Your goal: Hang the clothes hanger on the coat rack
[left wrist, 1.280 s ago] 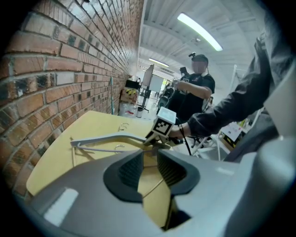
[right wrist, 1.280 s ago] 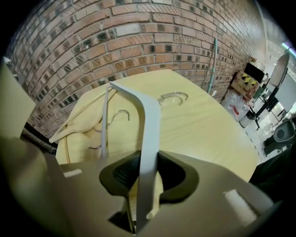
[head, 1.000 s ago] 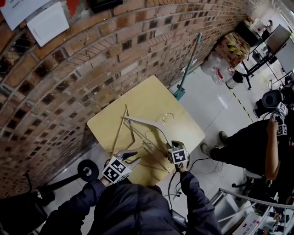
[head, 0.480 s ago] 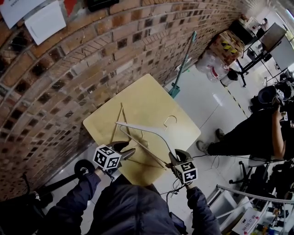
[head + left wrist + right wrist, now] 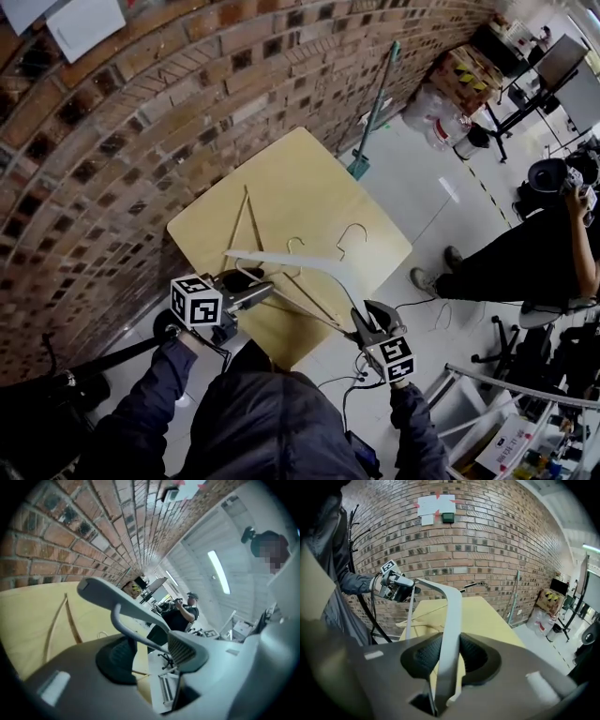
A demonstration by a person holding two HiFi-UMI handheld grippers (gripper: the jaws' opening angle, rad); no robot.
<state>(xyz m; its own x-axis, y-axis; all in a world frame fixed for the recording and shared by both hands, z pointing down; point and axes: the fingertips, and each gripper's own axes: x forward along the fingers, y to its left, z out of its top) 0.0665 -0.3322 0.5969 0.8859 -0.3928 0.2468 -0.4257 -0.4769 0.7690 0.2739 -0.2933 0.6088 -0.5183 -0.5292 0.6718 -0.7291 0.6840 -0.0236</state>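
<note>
A pale wooden square table (image 5: 300, 178) stands against a red brick wall (image 5: 141, 141). Over the table's near edge, lifted clear of the top, is a white plastic clothes hanger (image 5: 291, 262) whose metal hook (image 5: 352, 232) points toward the table's far side. The right gripper (image 5: 363, 317), off the table's near right corner, has its jaws drawn in narrow on one arm of that hanger, both pads pressed to the flat plastic. The left gripper (image 5: 255, 293), at the table's near left corner, has just been opening its jaws. They stand wide, and the hanger's other end crosses the gap unclamped. Bare wooden hangers (image 5: 246, 217) lie on the table's left part. A black metal coat rack (image 5: 117, 353) stands left of the table, by the wall.
</note>
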